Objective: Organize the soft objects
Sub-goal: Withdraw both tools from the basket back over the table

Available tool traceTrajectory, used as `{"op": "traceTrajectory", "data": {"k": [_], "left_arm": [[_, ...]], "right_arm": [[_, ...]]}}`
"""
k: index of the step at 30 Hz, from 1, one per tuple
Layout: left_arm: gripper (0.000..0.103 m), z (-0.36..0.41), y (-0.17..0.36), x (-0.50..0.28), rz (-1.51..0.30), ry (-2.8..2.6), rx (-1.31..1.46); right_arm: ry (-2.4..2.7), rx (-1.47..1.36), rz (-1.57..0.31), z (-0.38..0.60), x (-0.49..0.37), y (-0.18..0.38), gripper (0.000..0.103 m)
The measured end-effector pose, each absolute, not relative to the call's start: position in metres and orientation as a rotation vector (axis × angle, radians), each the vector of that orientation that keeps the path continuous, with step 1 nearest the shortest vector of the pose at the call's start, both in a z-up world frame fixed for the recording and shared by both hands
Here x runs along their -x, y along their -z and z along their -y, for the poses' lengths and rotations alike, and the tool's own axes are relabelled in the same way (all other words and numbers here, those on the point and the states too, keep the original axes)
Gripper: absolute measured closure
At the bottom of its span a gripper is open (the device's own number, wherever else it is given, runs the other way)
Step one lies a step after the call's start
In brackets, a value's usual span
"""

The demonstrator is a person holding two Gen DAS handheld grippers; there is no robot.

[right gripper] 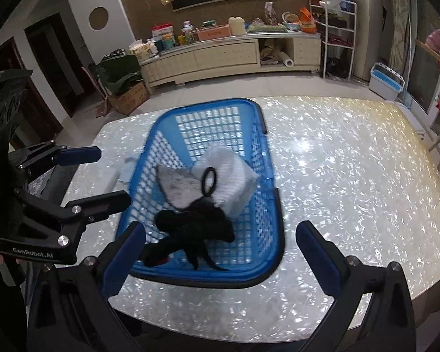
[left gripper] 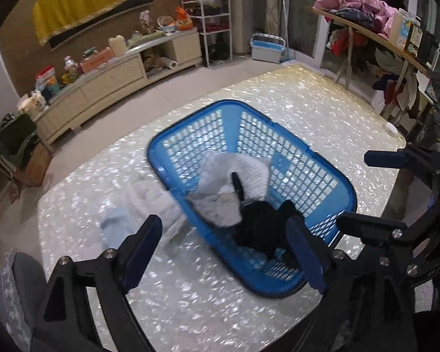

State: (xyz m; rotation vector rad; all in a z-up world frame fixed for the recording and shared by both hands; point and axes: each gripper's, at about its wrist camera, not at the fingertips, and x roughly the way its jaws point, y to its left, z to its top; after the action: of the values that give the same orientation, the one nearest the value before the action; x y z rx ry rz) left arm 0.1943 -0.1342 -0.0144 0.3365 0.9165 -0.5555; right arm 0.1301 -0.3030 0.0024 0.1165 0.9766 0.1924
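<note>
Right now both tools are hanging over the blue plastic lattice basket (right gripper: 267,158), which is sitting on the pearly, shell-patterned worktop (right gripper: 352,176) at the centre of each frame. The left hand-held gripper (left gripper: 226,252) is standing with its jaws apart and nothing between them; the right hand-held gripper (right gripper: 220,258) is likewise spread wide and empty. Inside the basket a black crumpled garment (right gripper: 190,228) is lying at the near end, with a grey folded cloth (right gripper: 176,187), a white knitted piece (right gripper: 234,176) and a black hair ring (right gripper: 209,176) further in. Outside it, at the lower left of the left wrist view, a pale blue and white fluffy cloth (left gripper: 138,208) is lying on the worktop, touching the basket's wall. That piece is probably the next to go in. Doing it well means lowering the left tool squarely over a thick fold, pinching enough fabric so it is not slipping, and lifting clear of the rim before letting go, so the basket is not being dragged along.
</note>
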Motion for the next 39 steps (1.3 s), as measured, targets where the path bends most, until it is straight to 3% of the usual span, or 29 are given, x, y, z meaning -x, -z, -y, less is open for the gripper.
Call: {"op": "traceTrajectory", "data": {"k": [14,19,39], "left_arm": [[0.014,0.035,0.008,-0.162,-0.900,0.422,-0.246],[0.000,-0.002,0.012,-0.154,-0.918,0.372,-0.224],[0.000,-0.119,0.045,-0.153,-0.970,0.228,-0.111]], "right_arm": [[-0.295,-0.027,-0.971,0.229,-0.133,-0.005,0.000],[-0.345,-0.004,-0.977,0.197,-0.138,0.001,0.000],[-0.493,0.096,-1.044,0.087,-0.180,0.040,0.000]]}}
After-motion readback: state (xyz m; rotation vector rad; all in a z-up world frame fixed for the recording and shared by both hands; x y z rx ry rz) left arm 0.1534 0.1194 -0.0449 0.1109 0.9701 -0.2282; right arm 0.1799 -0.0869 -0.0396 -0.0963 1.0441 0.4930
